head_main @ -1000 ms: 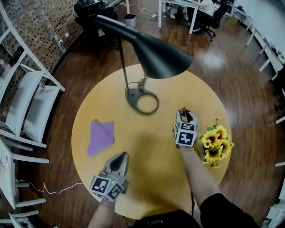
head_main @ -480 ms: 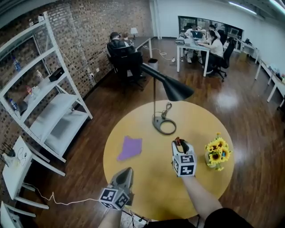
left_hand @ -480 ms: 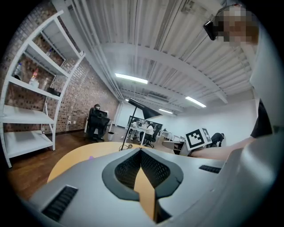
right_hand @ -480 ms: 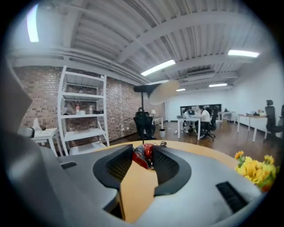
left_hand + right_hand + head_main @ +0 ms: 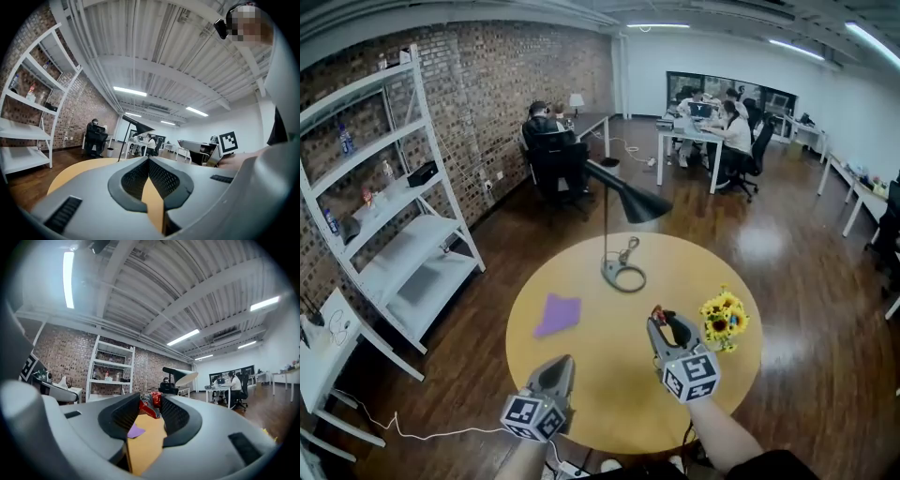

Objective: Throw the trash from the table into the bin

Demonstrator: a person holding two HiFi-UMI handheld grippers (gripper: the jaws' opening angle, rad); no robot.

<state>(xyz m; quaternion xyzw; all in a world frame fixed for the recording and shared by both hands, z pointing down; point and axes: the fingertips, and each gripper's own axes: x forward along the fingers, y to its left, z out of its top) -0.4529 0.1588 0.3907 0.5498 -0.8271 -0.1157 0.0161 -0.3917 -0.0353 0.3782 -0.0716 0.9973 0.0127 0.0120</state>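
A crumpled red wrapper point(image 5: 151, 405) is clamped at the tips of the right hand-held gripper point(image 5: 664, 323), over the round desk point(image 5: 609, 389), poking toward the far side; its long axis cannot be told. The left hand-held gripper point(image 5: 559, 367) is clenched, empty. A purple paper point(image 5: 558, 314) is laid at the left, a lamp point(image 5: 623, 202) beyond, sunflowers point(image 5: 722, 319) at the right.

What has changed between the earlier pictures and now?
The head view has tilted up, showing more room. The left gripper and right gripper have risen; the right one has drawn back from the sunflowers toward the person. Nothing taken or released: it still clamps the red wrapper, the left stays shut and empty. The purple paper, lamp and sunflowers rest unmoved on the table.
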